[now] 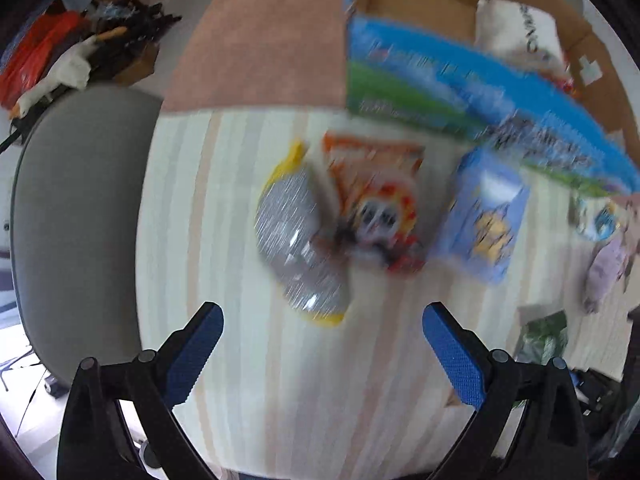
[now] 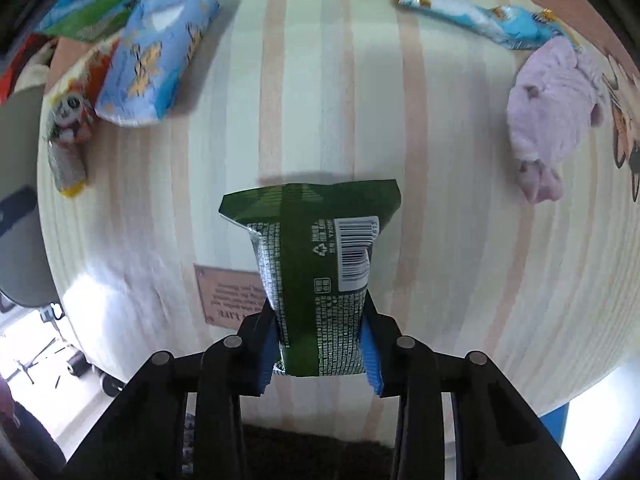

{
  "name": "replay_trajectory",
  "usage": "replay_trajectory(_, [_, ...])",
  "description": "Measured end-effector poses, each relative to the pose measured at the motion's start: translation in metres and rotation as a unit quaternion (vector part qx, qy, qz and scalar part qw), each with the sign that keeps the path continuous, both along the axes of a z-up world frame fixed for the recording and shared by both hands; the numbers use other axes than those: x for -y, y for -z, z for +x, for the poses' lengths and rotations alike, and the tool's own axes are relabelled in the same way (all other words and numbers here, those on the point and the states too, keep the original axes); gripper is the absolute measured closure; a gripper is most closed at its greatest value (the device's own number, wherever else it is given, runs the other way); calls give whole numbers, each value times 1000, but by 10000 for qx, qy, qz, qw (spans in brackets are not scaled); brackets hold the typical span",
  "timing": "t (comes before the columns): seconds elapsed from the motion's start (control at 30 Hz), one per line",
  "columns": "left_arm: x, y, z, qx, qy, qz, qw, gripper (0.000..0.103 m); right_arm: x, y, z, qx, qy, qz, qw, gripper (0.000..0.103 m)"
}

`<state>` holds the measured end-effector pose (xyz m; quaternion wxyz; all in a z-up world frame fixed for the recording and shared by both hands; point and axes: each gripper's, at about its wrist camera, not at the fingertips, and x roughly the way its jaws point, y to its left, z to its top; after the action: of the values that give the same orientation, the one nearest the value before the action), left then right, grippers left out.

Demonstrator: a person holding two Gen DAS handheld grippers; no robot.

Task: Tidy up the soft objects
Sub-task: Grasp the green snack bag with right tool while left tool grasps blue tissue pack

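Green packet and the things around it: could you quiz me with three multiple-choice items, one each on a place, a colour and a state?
1. Where is the green packet?
A. between the right claw's pads
B. in the box
C. on the chair

2. What colour is the plush toy?
A. red
B. lilac
C. black

3. How is the left claw?
A. shut on a pouch
B. open, empty
C. holding the toy

Answers: 1 A, the blue pads press its sides. 2 B, pale purple fur shows on the striped table. 3 B, its fingers stand wide apart with nothing between them.
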<state>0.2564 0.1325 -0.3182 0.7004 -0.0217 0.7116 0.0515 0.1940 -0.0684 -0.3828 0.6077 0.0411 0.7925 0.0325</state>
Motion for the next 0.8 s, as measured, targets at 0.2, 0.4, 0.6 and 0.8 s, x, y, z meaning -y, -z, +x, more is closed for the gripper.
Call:
replay_trajectory(0.2, [61, -3, 40, 13, 791, -357, 9962, 8, 16, -14, 14, 205, 210, -49, 9996, 66])
replay_trajectory(0.4, [117, 44, 61, -594, 1358, -454, 9879, 8, 37, -17, 25, 183, 548, 27, 9983, 66])
replay_trajectory(0.6, [140, 74, 69, -852, 1578, -217, 9835, 8, 52, -11, 39, 113, 692, 194, 9974, 66])
replay_trajectory(0.8, [144, 70, 70, -829, 1526, -244, 9845, 26, 65, 0, 49, -104, 869, 383, 9954, 59])
